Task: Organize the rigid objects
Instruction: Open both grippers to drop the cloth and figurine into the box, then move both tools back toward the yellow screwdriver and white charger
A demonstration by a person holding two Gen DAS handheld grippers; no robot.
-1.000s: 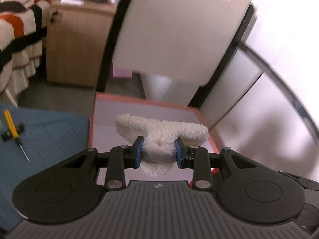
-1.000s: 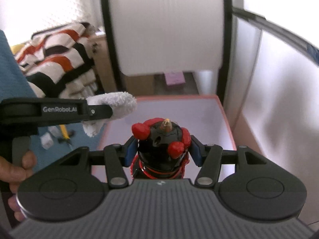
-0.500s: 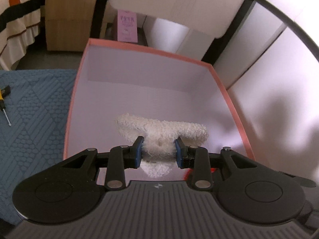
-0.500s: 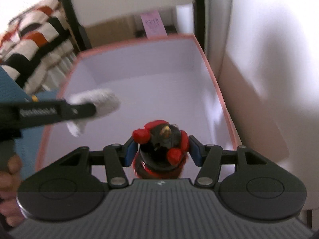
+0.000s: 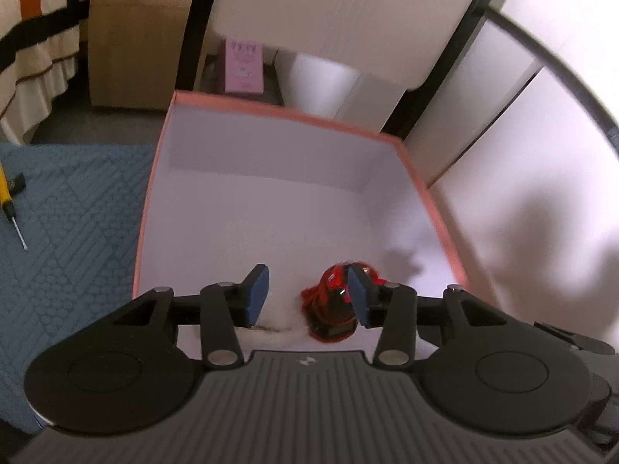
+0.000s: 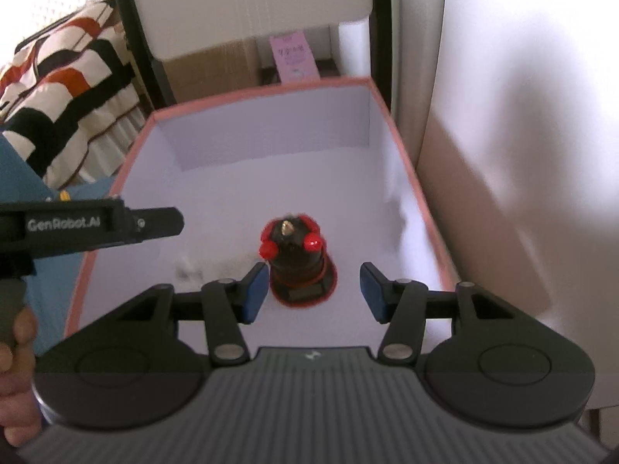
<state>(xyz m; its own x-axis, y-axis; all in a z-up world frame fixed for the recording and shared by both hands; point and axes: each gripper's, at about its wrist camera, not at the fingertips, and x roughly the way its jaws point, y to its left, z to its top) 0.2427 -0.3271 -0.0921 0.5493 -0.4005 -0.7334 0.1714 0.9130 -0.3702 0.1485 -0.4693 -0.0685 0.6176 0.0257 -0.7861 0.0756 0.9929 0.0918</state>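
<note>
A pink-rimmed box (image 5: pixel 271 110) with a white inside lies open below both grippers. My left gripper (image 5: pixel 307 282) hangs over its near end, jaws opening, pads touching nothing. A white fluffy towel (image 5: pixel 278 321) lies on the box floor just under them, mostly hidden by the gripper body. A black and red figure (image 6: pixel 294 259) stands upright on the box floor. My right gripper (image 6: pixel 313 274) is open, its pads clear of the figure on both sides. In the left wrist view the figure (image 5: pixel 332 301) stands beside the towel. The left gripper (image 6: pixel 170 222) shows side-on at the left.
A blue quilted mat (image 5: pixel 69 232) lies left of the box, with a yellow screwdriver (image 5: pixel 9 201) on it. A white panel (image 6: pixel 522 154) stands close along the box's right side. A striped bedspread (image 6: pixel 58 96) and a chair back are beyond. A hand (image 6: pixel 15 348) holds the left gripper.
Both grippers sank into the box. The left gripper let go of the towel, which now lies on the floor. The right gripper let go of the figure, which now stands free.
</note>
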